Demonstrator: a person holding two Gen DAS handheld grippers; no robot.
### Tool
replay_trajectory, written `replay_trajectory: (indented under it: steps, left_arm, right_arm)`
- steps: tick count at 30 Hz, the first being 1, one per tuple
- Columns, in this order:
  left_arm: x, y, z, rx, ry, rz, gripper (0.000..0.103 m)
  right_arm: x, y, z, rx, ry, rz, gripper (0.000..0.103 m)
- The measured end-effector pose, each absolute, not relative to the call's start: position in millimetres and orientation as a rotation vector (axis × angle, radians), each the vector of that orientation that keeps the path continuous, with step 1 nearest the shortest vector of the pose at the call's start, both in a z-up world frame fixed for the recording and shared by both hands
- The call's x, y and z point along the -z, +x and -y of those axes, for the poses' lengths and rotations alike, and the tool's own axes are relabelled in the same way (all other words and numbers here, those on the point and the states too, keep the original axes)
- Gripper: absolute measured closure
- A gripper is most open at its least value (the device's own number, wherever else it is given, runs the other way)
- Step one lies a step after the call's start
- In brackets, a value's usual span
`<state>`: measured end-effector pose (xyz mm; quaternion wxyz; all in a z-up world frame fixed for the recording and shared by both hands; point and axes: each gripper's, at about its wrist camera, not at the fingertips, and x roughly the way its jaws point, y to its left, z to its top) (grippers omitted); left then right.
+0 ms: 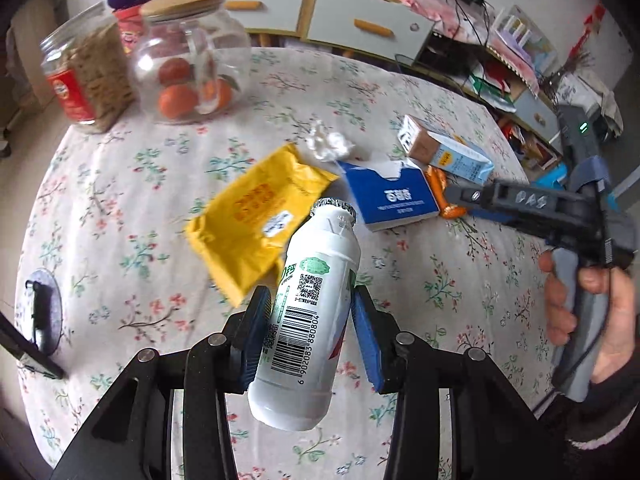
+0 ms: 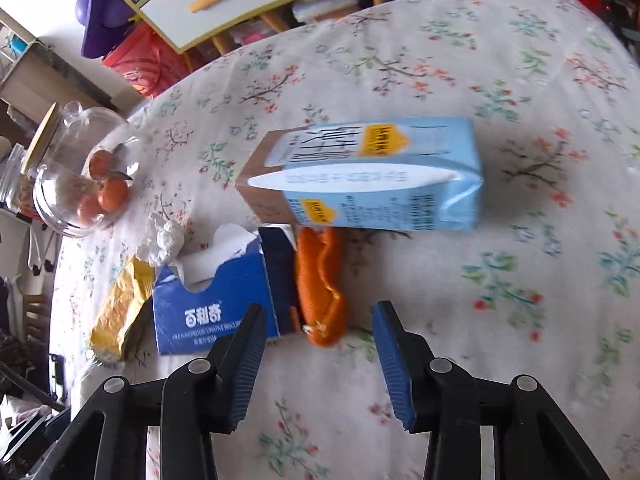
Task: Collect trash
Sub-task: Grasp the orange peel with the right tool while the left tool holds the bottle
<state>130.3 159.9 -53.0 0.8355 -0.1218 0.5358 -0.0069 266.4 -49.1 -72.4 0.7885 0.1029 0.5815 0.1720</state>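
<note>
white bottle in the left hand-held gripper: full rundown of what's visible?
The white plastic drink bottle has a narrow neck sealed with crinkled silver foil. Its label carries green print, a barcode with digits, QR codes and a red patch near the right pad. It looks intact and is tilted, foil end pointing away from the camera. The left hand-held gripper clamps its body between the blue ribbed pads, and it seems lifted above the floral tablecloth, overlapping the yellow pouch in view.

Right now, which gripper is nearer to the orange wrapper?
Right. The right gripper is open just in front of the orange wrapper. The left gripper is farther back, shut on a white bottle.
</note>
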Motion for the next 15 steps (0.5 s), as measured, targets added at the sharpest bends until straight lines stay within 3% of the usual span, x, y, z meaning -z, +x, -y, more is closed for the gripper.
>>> replay_trajectory:
  steps: [15]
  left_arm:
    - [48.8, 124.0, -173.2, -0.012, -0.306, -1.127, 0.059]
  right_arm:
    - [86.5, 259.2, 21.0, -0.38, 0.012, -1.216, 0.056]
